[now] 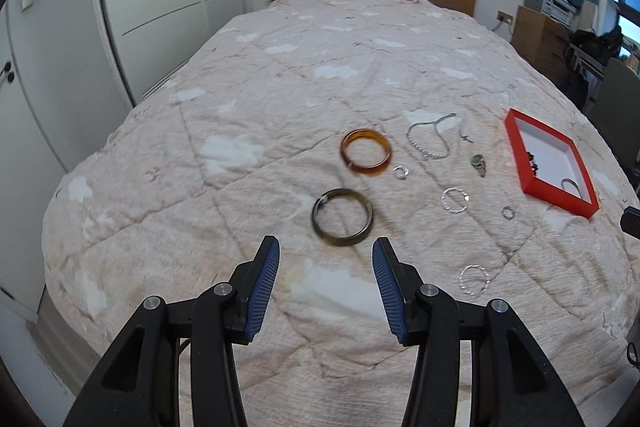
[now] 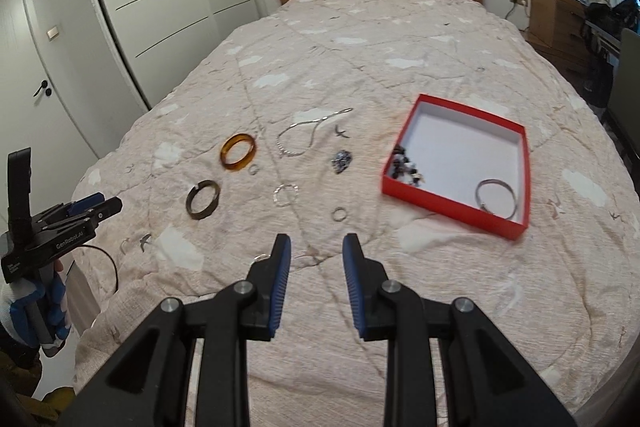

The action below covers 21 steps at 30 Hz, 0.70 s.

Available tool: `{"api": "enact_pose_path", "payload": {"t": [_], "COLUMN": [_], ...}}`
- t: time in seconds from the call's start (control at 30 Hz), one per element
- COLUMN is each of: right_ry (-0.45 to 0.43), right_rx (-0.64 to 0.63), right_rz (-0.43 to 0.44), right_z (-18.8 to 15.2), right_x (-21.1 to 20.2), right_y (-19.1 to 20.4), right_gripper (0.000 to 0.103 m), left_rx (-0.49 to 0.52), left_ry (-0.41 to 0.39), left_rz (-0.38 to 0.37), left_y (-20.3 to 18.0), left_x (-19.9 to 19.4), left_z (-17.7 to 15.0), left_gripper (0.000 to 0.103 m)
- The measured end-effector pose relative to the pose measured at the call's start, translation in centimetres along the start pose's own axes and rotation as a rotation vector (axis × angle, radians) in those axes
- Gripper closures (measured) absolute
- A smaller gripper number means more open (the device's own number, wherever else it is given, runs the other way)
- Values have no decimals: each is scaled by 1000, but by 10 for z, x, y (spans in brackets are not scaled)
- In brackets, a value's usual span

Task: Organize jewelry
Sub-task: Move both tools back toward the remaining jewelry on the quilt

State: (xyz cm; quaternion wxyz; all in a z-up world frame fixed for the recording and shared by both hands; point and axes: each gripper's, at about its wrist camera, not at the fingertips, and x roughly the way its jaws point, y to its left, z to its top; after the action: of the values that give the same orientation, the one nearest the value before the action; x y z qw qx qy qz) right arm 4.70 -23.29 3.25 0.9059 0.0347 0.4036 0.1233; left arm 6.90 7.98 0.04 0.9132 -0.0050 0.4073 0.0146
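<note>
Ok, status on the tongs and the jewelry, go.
Left tongs open, empty, over dark bangle. Right tongs open, empty. Red box part filled. Nothing blocking.

Two bangles, amber (image 2: 238,152) and dark (image 2: 203,199); one chain necklace (image 2: 298,141); one red box (image 2: 456,209); two grippers, left (image 1: 325,261) and right (image 2: 316,253).

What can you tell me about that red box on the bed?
The red box is a shallow, square, lidless tray, cardboard by the look of it, red outside and white inside. It lies flat on the quilt, to the right of the loose jewelry. Inside, dark beads lie against one wall and a silver bangle sits in a near corner. Neither tool touches it.
</note>
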Motion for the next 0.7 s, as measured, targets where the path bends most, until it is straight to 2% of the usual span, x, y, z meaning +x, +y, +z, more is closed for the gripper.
{"api": "enact_pose_path", "payload": {"t": [0.23, 0.7], "right_ry": [58, 167], "right_rx": [-21, -22], "right_rz": [30, 75], "right_z": [-5, -8], "right_x": [24, 90], "right_y": [20, 16], "right_gripper": [77, 77], "left_rx": [-41, -47], "left_ry": [21, 97], "left_rz": [4, 26], "left_y": [18, 19], "left_x": [15, 72], "left_z": [-9, -4], "left_gripper": [55, 55]}}
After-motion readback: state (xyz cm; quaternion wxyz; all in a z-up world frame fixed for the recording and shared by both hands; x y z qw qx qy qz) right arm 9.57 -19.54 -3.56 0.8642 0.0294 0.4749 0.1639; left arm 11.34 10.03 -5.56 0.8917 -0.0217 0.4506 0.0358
